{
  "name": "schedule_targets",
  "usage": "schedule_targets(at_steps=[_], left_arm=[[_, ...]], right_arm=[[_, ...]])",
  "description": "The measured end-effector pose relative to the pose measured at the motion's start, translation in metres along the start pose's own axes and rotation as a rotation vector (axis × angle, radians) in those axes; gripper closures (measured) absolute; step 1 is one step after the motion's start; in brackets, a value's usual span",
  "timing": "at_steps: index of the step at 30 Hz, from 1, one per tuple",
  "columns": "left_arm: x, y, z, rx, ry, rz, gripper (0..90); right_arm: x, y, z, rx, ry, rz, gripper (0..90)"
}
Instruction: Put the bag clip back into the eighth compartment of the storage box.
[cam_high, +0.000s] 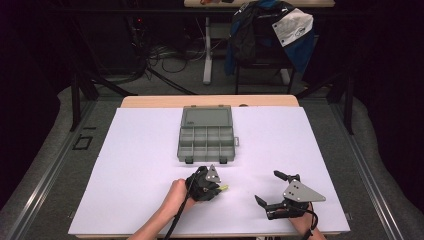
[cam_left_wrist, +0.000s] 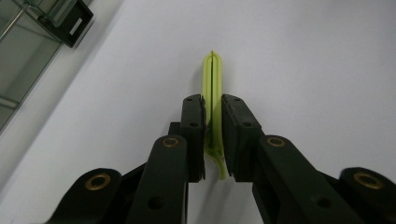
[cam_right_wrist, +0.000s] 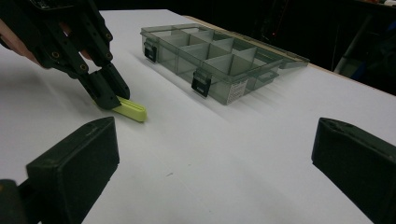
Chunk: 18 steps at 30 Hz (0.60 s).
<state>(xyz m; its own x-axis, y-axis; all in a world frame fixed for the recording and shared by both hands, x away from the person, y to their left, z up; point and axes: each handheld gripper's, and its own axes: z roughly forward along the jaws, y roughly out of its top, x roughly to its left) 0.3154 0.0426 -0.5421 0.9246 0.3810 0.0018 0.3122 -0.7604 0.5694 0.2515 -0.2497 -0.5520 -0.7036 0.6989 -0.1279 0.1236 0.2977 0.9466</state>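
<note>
A thin yellow-green plastic strip (cam_left_wrist: 212, 74) lies on the white sheet, and my left gripper (cam_left_wrist: 213, 100) is shut on its near half. In the high view the left gripper (cam_high: 218, 188) sits just in front of the box, with the strip (cam_high: 224, 188) poking out to the right. The right gripper view shows the left gripper (cam_right_wrist: 109, 95) tilted down onto the strip (cam_right_wrist: 131, 110). My right gripper (cam_high: 268, 187) rests to the right, near the front edge. It stands open, jaws wide apart with nothing between them (cam_right_wrist: 215, 144).
A grey clear organiser box (cam_high: 206, 135) with several compartments lies open in the middle of the white-covered table (cam_high: 150, 165), its lid folded back and two black latches facing me. Behind the table stands a chair with a blue jacket (cam_high: 270, 35).
</note>
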Motion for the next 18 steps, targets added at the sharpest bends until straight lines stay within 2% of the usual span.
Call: schedule_targets(at_steps=[18], left_arm=[[0.0051, 0.0001, -0.0093, -0.034, 0.022, -0.018, 79.6]], right_arm=[[-0.0003, -0.0009, 0.0007, 0.0, 0.001, 0.005, 0.3]])
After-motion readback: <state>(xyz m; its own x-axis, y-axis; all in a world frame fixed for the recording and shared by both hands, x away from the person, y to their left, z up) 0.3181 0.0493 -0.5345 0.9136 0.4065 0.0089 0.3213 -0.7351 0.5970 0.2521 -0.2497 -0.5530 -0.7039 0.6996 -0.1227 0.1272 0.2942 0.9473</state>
